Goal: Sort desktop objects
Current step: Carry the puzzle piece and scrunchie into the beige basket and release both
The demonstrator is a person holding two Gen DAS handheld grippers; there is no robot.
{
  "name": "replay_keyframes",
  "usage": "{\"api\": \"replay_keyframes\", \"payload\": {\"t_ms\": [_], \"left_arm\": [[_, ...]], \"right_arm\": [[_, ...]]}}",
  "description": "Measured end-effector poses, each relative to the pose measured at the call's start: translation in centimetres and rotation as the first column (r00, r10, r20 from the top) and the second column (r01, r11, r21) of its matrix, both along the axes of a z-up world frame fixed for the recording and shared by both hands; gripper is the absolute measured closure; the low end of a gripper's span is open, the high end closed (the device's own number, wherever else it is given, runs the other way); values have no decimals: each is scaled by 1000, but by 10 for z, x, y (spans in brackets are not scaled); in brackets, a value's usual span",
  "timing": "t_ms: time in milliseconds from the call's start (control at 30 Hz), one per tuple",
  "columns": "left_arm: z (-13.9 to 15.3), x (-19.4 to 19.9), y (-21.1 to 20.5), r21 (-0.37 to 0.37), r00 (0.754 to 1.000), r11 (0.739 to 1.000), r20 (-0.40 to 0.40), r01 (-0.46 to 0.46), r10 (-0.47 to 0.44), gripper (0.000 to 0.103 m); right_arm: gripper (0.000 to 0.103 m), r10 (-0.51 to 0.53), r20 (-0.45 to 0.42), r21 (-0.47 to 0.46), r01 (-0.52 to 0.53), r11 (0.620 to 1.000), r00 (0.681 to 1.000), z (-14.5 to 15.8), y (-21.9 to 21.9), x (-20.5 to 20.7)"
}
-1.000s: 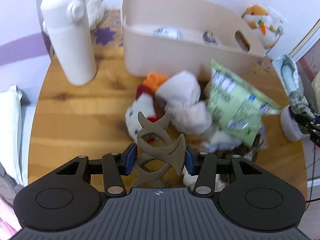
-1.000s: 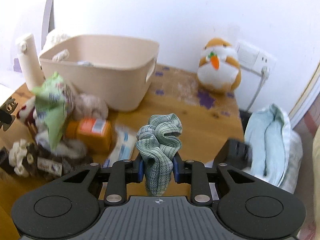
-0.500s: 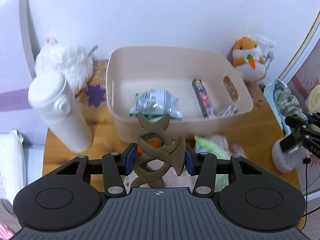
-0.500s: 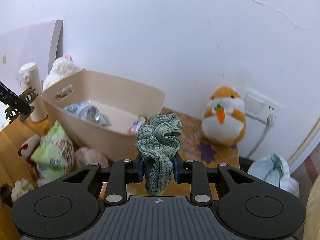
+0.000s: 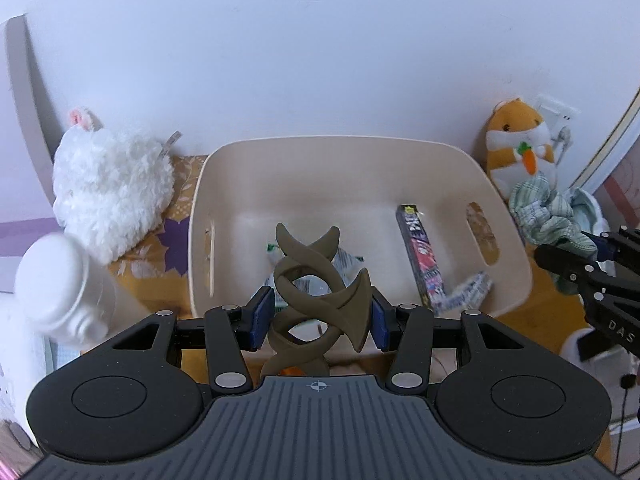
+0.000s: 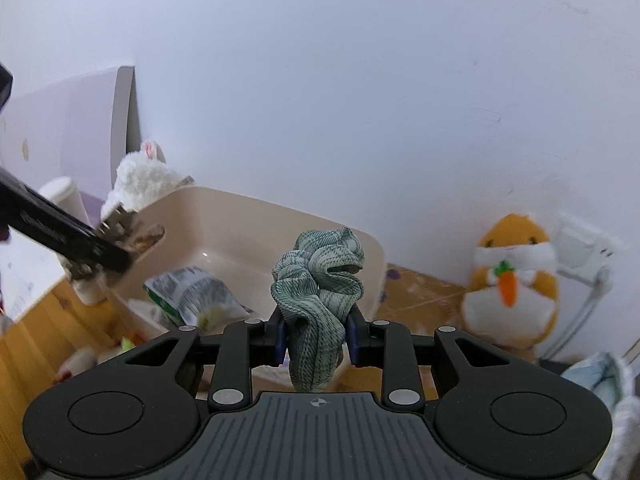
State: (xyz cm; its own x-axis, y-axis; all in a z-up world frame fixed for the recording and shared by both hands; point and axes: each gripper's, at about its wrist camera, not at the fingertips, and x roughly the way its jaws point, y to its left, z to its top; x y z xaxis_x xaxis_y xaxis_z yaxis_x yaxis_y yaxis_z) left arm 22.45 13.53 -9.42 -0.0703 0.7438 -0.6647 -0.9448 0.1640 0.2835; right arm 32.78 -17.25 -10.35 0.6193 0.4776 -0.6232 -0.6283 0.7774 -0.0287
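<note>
- Left wrist view: the left gripper (image 5: 319, 316) was clenched on a brown twisted plastic hair claw clip (image 5: 316, 292), its blue pads pressing both flanks. The clip stood upright above the near rim of the beige plastic storage bin (image 5: 508, 240), which held a crumpled snack packet and a dark flat wrapper.
- I judged the clip rigid, light and rather smooth, best pinched across its thick middle where the loops cross; its curved tips looked likely to slip.
- A white fluffy plush rabbit (image 5: 112, 188) sat left of the bin, and a white cylindrical flask (image 5: 64, 288) nearer.
- Right wrist view: the right gripper (image 6: 316, 338) was squeezed around a green checked fabric scrunchie (image 6: 318, 280), held before the bin.
- The scrunchie looked soft, light and squashy, forgiving wherever grasped.
- An orange hamster plush (image 6: 516, 276) stood far right.
</note>
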Motion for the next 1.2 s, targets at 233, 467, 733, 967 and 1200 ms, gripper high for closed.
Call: {"api": "replay_keyframes", "payload": {"t_ms": [233,467,733,967,1200], "left_arm": [[-20,18,33,-46,996,999,-82,16,-20,53],[-43,29,43,-96,994,995,-107,13,-23,53],[-43,25,36,-65,995,998,-100,-1,-6,25],[-34,12,26,-31,991,999,-129,-37,33,21],[-26,0,8,-21,993,998,-107,-53,51,21]], "right_arm": [[76,-3,-42,-19,2,1000,999,-17,30,27],[76,-31,-99,-58,26,998,995,-44,50,40],[37,-4,-88,-105,-6,994,996,-55,56,31],[3,-23,-47,-110,18,994,999,-46,43,23],[0,-39,-36,-99,35,994,999,-40,29,13]]}}
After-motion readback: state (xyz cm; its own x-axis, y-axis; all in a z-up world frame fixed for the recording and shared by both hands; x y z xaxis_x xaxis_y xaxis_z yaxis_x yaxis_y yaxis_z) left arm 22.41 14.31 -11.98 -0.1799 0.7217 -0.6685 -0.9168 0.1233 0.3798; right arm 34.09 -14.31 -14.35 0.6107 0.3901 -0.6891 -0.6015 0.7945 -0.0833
